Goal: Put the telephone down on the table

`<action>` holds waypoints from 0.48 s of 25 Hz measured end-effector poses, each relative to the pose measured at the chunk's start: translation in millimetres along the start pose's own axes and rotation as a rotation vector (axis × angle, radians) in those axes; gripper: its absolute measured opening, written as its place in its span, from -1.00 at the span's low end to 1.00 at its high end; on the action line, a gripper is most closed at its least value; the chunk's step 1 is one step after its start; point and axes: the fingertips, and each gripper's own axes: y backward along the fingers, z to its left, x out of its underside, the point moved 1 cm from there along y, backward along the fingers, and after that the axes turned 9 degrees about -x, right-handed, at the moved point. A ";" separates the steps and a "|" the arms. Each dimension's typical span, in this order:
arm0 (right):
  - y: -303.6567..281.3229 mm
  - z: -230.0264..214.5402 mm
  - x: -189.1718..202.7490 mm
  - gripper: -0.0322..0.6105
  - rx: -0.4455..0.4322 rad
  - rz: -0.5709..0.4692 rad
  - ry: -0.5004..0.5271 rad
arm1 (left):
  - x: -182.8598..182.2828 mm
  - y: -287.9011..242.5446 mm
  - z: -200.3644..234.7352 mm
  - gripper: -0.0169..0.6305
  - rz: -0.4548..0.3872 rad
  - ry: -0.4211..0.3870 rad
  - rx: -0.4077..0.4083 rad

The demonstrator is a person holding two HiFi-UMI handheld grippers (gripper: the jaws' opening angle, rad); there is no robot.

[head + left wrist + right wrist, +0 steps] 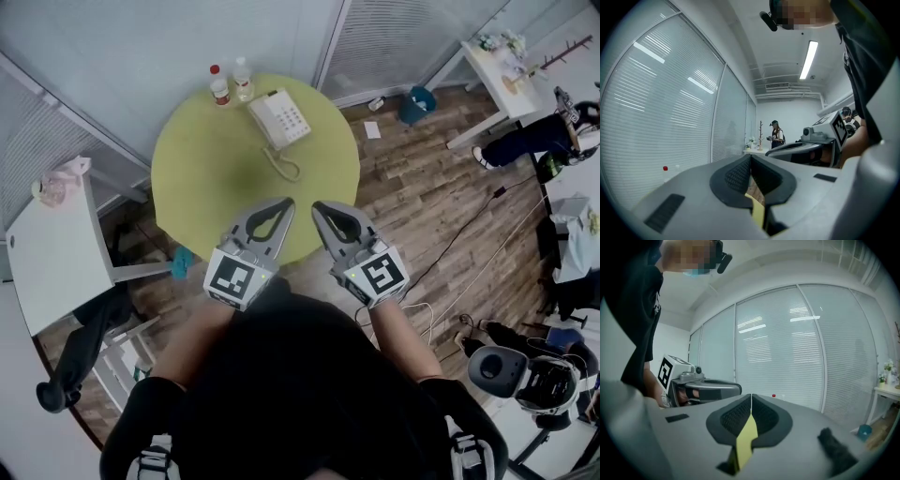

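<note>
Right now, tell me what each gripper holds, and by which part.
Nothing. The left gripper and right gripper are shut and empty; the telephone lies on the table.

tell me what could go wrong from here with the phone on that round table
1. The red-capped bottle and white-capped bottle stand right beside the telephone; a reach there might topple them.
2. Its coiled cord lies loose on the green table toward the shut left gripper and right gripper, so a jaw could snag it.
</note>
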 end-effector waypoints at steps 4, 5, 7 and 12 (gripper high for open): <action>-29.7 -7.6 0.4 -0.84 -0.001 0.019 0.003 | 2.8 -5.8 32.5 -0.91 -0.006 0.016 -0.007; -37.2 -8.6 0.0 -0.84 -0.002 0.021 0.003 | 3.9 -7.1 40.3 -0.91 -0.007 0.020 -0.007; -50.1 -8.9 -1.8 -0.84 -0.005 0.023 0.007 | 5.2 -8.9 53.9 -0.91 -0.007 0.024 -0.005; -69.1 -20.0 2.1 -0.84 0.005 0.039 -0.002 | 1.9 -16.4 81.9 -0.91 -0.014 0.023 -0.014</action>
